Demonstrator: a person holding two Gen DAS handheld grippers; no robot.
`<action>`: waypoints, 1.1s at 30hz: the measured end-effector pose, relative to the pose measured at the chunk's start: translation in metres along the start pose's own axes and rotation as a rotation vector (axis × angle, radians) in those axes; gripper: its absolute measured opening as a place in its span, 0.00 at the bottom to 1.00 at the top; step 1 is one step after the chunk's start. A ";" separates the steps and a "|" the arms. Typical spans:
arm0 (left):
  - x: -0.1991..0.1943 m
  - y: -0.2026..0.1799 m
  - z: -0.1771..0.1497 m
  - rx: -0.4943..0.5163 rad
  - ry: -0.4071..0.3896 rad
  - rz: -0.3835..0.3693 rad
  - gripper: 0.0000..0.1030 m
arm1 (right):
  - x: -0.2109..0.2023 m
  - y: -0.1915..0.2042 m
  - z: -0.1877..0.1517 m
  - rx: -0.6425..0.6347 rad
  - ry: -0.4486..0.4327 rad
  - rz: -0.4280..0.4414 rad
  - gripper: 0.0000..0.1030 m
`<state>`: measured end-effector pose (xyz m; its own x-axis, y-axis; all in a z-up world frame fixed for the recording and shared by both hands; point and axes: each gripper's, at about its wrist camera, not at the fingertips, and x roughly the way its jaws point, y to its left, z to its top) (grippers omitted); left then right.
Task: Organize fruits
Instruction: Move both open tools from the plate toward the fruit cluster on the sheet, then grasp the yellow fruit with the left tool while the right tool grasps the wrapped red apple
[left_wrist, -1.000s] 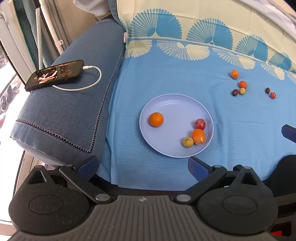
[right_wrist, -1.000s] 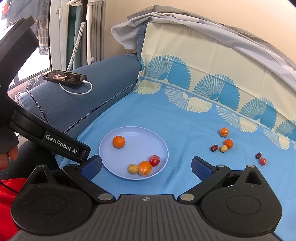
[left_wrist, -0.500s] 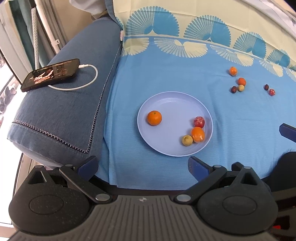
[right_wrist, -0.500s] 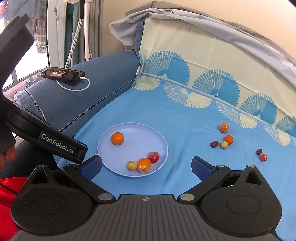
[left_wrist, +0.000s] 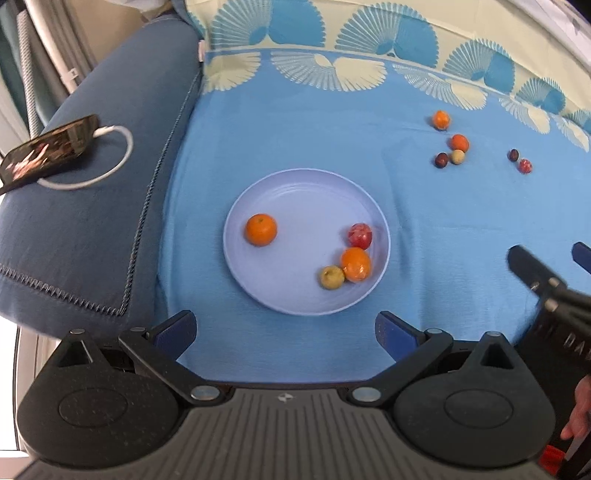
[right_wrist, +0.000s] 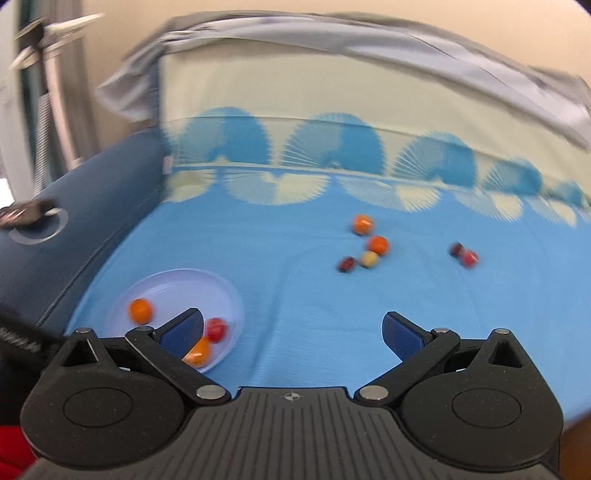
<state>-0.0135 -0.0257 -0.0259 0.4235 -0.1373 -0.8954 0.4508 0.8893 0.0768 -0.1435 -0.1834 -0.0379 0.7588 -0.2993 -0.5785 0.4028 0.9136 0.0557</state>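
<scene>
A pale blue plate (left_wrist: 306, 184) lies on the blue cloth and holds an orange (left_wrist: 260, 229), a red fruit (left_wrist: 359, 235), a second orange (left_wrist: 355, 264) and a yellow-green fruit (left_wrist: 331, 277). Several small fruits lie loose to the far right: two oranges (left_wrist: 441, 119) (left_wrist: 459, 142), a dark one (left_wrist: 441, 160), a yellow one (left_wrist: 458, 156), and a dark and red pair (left_wrist: 520, 161). My left gripper (left_wrist: 284, 328) is open and empty, just before the plate. My right gripper (right_wrist: 293, 328) is open and empty, facing the loose fruits (right_wrist: 369, 247); the plate (right_wrist: 221, 295) is at its left.
A dark blue sofa arm (left_wrist: 92, 192) on the left carries a phone (left_wrist: 44, 151) with a white cable (left_wrist: 110, 162). The patterned cloth rises up the sofa back (right_wrist: 332, 92). My right gripper's body shows at the right edge of the left wrist view (left_wrist: 546, 291).
My right gripper has swung right and forward toward the loose fruits, its view now blurred. The left gripper has drifted slightly closer to the plate. Both stay open.
</scene>
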 end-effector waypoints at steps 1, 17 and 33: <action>0.003 -0.004 0.004 0.004 0.004 -0.001 1.00 | 0.004 -0.009 0.000 0.019 -0.001 -0.019 0.99; 0.102 -0.150 0.133 0.267 -0.029 -0.069 1.00 | 0.132 -0.161 0.010 0.225 -0.014 -0.345 0.99; 0.241 -0.286 0.221 0.575 -0.005 -0.091 1.00 | 0.307 -0.267 0.033 0.275 0.023 -0.420 0.99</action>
<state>0.1333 -0.4090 -0.1670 0.3661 -0.2058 -0.9075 0.8394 0.4940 0.2266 -0.0013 -0.5284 -0.2033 0.4915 -0.6169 -0.6146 0.7936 0.6080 0.0243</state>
